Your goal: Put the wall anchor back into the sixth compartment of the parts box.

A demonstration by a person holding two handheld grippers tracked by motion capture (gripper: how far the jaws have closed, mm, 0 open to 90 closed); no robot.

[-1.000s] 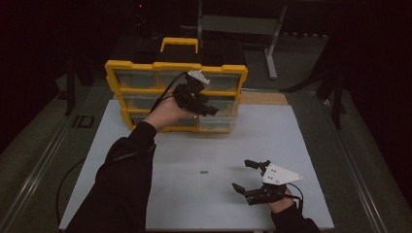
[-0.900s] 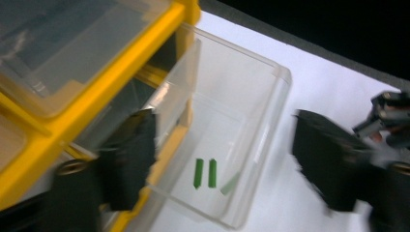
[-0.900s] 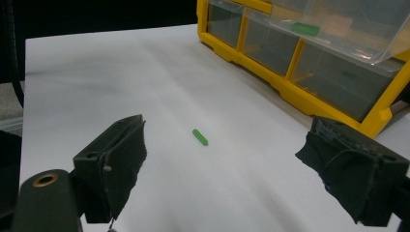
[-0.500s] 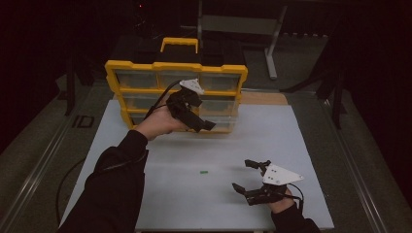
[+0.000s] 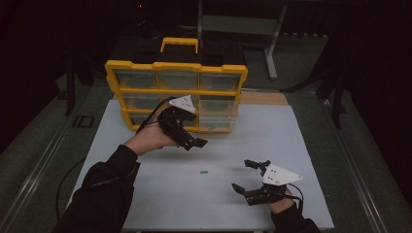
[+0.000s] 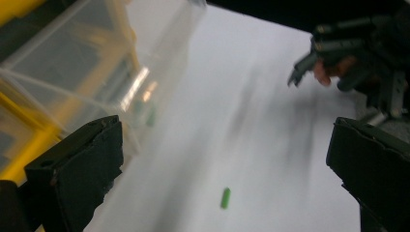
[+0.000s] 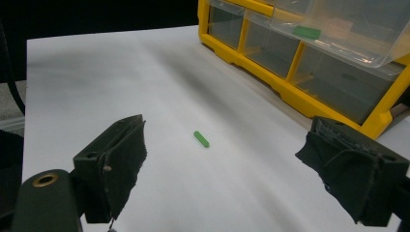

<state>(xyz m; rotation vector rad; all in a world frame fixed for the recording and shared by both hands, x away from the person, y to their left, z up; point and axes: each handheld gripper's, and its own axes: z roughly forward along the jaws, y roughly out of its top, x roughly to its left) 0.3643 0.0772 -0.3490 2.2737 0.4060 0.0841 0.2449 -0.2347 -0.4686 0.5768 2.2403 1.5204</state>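
One small green peg point(image 5: 204, 171), short, rod-shaped, flat on white table point(image 5: 160, 204), both claws agape, left claw point(image 5: 190, 141), right claw point(image 5: 247, 175).

Left tongs point(image 5: 187, 138): cover part of the yellow organizer point(image 5: 145, 65) front. Organizer in the left gripper view: blurred, cut off at the frame edge. Green piece point(image 5: 204, 171): too small to identify. Drawer point(image 7: 338, 29) contents: indistinct through clear plastic.

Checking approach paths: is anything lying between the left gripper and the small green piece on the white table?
Nothing visible. The left gripper, jaws open, hangs above bare table, and the green piece lies alone ahead of it. The yellow organizer sits behind; the right gripper is off to the side.
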